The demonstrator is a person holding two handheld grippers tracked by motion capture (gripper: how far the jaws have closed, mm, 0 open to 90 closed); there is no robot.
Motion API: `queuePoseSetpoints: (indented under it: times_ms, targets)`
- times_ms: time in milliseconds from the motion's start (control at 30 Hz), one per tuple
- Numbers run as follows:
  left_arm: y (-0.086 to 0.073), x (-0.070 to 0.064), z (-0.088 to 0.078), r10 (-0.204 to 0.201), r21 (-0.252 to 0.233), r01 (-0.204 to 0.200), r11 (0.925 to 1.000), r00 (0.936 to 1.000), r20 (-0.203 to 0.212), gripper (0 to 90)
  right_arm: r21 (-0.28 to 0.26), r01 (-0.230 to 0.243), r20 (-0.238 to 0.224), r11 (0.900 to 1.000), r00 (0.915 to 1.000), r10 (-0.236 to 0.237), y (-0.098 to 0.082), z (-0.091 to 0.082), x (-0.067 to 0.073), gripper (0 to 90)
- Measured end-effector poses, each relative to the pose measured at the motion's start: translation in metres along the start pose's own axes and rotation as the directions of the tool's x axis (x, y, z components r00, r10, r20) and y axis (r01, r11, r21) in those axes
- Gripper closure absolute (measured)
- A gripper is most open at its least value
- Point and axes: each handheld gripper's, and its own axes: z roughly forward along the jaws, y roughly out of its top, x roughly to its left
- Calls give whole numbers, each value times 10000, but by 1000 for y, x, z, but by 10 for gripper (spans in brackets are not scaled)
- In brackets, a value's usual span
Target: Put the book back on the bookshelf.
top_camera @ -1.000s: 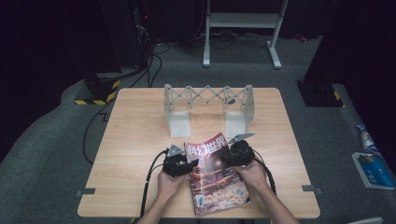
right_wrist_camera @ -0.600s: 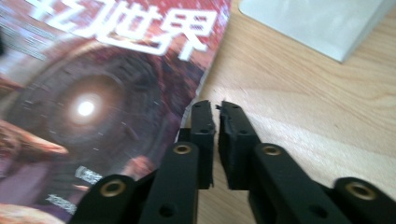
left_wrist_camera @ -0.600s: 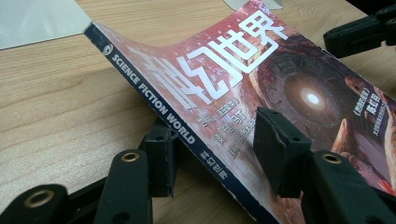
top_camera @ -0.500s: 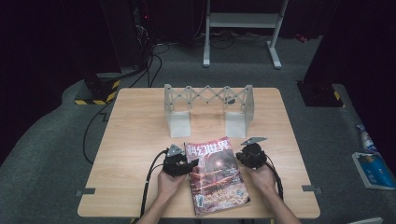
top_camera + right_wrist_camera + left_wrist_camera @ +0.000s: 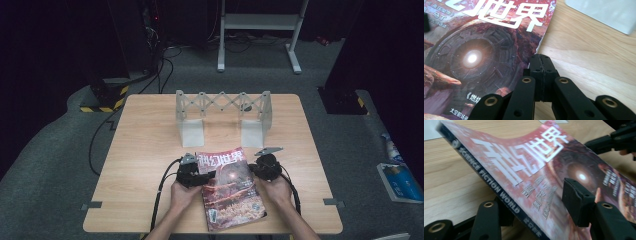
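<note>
A science-fiction magazine with a red cover lies near the table's front edge, between two hands. My left gripper is at its spine. In the left gripper view one jaw sits under the spine and the other pad stands over the cover. These jaws have just been opening and are wider than the magazine, whose spine edge rests raised between them. My right gripper is at the magazine's right edge. Its pads are pressed together with nothing seen between them, beside the cover.
A grey scissor-lattice rack on two white bases stands across the middle of the wooden table. One base lies just beyond my right gripper. Cables trail from both grippers off the front edge.
The right gripper has slid off the magazine's upper right corner to its right edge and its jaws have come together. The magazine lies flatter. The left gripper stays at the spine.
</note>
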Motion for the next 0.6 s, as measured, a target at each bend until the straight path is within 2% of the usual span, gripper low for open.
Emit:
queuePoseSetpoints:
  times_ms: [33,133,300,500,533,600]
  targets:
    - [1,0,0,17,10,-17,10000,10000,15,463,-11,84,85,10000,9999,-83,0,0,1,898]
    - [1,0,-1,49,134,-49,9999,10000,8,458,-50,-3,-115,10000,9999,2,1,-1,0,897]
    - [1,2,-2,-36,261,30,9997,9997,258,428,-219,32,-250,9998,9997,-38,3,-1,2,897]
    - [3,3,-2,-642,266,628,9977,9965,538,345,-313,143,-417,9994,9990,-156,3,1,2,897]
    - [3,3,-1,-685,266,671,9974,9961,560,324,-282,167,-570,9995,9982,-183,3,2,3,897]
    - [6,2,0,-725,407,703,9967,9958,560,314,-267,390,-468,9989,9981,-402,4,4,6,898]
